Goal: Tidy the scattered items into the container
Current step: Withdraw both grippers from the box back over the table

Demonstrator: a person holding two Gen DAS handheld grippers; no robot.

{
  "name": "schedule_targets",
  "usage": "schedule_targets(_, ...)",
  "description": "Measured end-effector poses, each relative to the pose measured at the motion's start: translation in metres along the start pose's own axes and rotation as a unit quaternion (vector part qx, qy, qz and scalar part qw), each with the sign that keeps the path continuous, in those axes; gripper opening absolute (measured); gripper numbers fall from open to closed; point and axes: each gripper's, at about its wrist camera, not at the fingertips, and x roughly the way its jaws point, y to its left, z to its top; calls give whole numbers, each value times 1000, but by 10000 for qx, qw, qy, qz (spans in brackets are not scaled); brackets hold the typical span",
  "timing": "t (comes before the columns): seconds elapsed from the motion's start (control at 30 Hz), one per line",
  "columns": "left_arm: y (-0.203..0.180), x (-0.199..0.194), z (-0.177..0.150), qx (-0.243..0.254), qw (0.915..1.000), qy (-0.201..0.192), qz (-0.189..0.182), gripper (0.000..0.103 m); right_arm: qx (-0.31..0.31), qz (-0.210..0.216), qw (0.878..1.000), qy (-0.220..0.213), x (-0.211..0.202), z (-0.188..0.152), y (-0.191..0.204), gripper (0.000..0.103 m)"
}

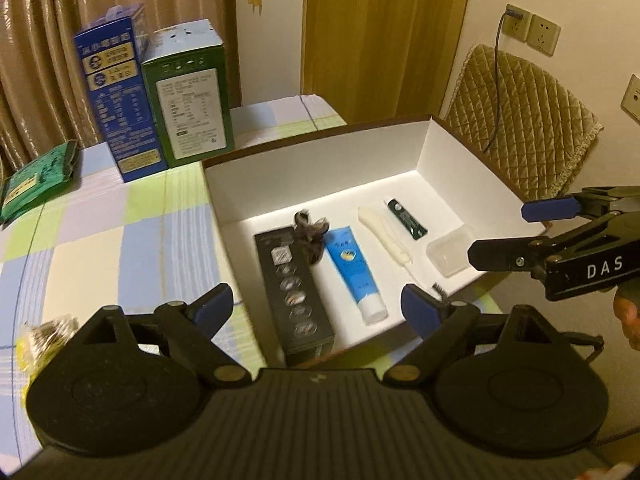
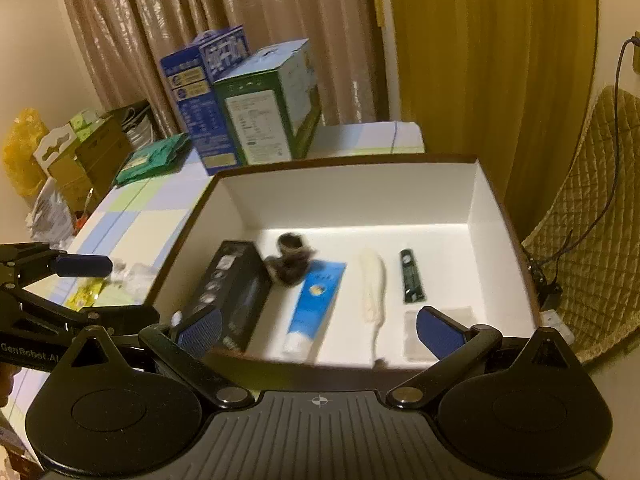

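A white open box [image 1: 436, 152] [image 2: 476, 200] on the checkered table holds a black carton [image 1: 294, 292] [image 2: 236, 288], a dark hair clip [image 1: 310, 234] [image 2: 290, 260], a blue tube [image 1: 354, 272] [image 2: 314, 300], a white toothbrush [image 1: 386, 238] [image 2: 374, 288], a small dark tube [image 1: 406, 218] [image 2: 411, 276] and a clear case [image 1: 450, 250] [image 2: 416, 336]. My left gripper [image 1: 320, 310] is open and empty over the box's near left part. My right gripper [image 2: 318, 328] is open and empty above the box's near rim. A crinkly yellow packet [image 1: 40, 340] [image 2: 86, 294] lies on the table left of the box.
A blue carton [image 1: 116, 96] [image 2: 192, 96] and a green carton [image 1: 192, 96] [image 2: 264, 112] stand behind the box. A green pouch [image 1: 36, 180] [image 2: 154, 158] lies at the far left. A quilted chair [image 1: 532, 120] [image 2: 600, 220] stands to the right. Boxes and bags [image 2: 60, 160] are piled beyond the table.
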Motion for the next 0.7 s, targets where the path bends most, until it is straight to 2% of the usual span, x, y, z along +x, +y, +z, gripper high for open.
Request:
schedule_targets(0.37,39,-44,-54,-213,9997,126,72,89,1,259,9993,283,6,-38,70,101)
schedule_targets(0.7,99,-72,-99,-684,9961,374,419,89,-190,622,9966,504,25,-50,133,101)
